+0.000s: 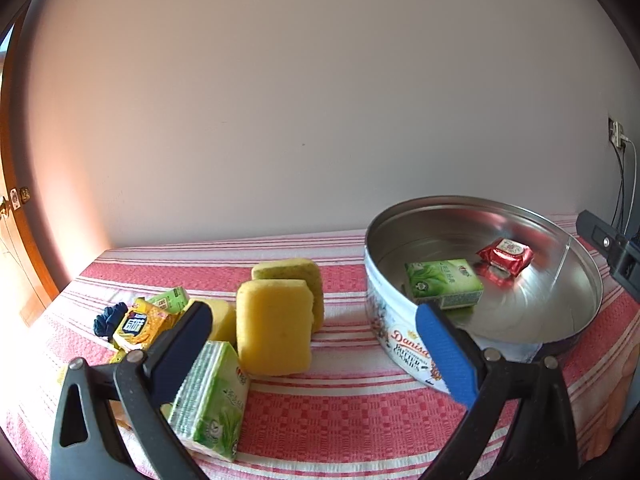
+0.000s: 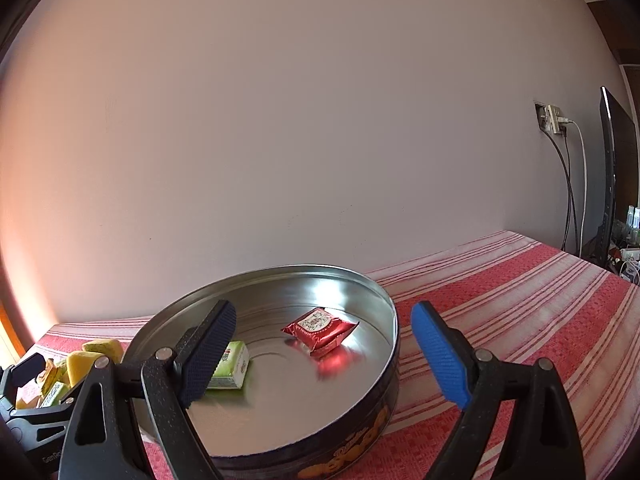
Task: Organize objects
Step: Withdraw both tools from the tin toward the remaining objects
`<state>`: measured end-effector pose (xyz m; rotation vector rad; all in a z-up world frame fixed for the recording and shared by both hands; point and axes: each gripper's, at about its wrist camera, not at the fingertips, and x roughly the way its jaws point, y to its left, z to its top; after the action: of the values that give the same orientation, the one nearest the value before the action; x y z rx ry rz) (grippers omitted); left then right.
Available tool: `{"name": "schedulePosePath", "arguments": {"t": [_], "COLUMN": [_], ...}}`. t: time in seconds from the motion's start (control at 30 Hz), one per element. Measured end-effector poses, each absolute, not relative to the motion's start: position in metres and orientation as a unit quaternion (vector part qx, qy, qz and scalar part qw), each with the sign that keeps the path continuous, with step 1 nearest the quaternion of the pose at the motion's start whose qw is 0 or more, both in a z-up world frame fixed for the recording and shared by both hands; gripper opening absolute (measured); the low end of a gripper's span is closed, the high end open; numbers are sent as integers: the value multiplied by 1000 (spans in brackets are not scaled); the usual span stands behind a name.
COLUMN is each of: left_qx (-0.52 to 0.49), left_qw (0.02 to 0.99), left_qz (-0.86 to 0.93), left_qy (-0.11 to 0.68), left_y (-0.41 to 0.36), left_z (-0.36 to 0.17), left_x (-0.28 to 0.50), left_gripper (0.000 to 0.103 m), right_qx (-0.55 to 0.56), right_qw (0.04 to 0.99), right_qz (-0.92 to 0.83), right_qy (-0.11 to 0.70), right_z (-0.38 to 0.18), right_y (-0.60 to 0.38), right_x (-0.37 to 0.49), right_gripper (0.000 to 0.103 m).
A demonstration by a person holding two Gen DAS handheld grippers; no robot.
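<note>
**Two items in the tin, a pile left of it**

Two things lie inside the round tin: a green box near its left wall and a red packet toward the far side. The right wrist view looks straight into the tin, and the right gripper stands wide open, holding nothing, with its dark pad over the tin's left rim and its blue pad outside the right rim.

The left wrist view gives what the other barely catches: the pile left of the tin. Two yellow sponges stand on edge there, a third pokes out behind the dark finger, and farther left lie a yellow packet and a small green carton. The left gripper is spread wide too; another green box stands against its dark pad, well apart from the blue pad, so nothing is clamped.

Everything rests on a red and white striped cloth. Behind the tin rises a plain pale wall, with a socket and hanging cables to the tin's right, and a dark screen beyond that.
</note>
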<state>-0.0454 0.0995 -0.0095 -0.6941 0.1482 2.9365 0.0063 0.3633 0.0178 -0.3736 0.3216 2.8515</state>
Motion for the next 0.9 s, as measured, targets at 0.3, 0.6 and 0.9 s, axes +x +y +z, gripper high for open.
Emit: {"name": "schedulePosePath", "arguments": {"t": [0.3,0.6,0.9], "left_qx": [-239,-260,-277], "left_qw": [30,-7,-45], "left_qz": [969,965,960], "left_qy": [59,32,14], "left_y": [42,-29,-107], "left_z": [-11,-10,-12], "left_x": [-37,-37,-27], "left_gripper": [103,103,103], "right_qx": [-135,-181,-236], "right_qw": [89,32,-32], "right_qz": [984,981,968], "right_qy": [70,67,76], "right_z": [18,11,1], "right_y": [308,242,182], "right_x": [19,14,0], "right_gripper": [91,91,91]}}
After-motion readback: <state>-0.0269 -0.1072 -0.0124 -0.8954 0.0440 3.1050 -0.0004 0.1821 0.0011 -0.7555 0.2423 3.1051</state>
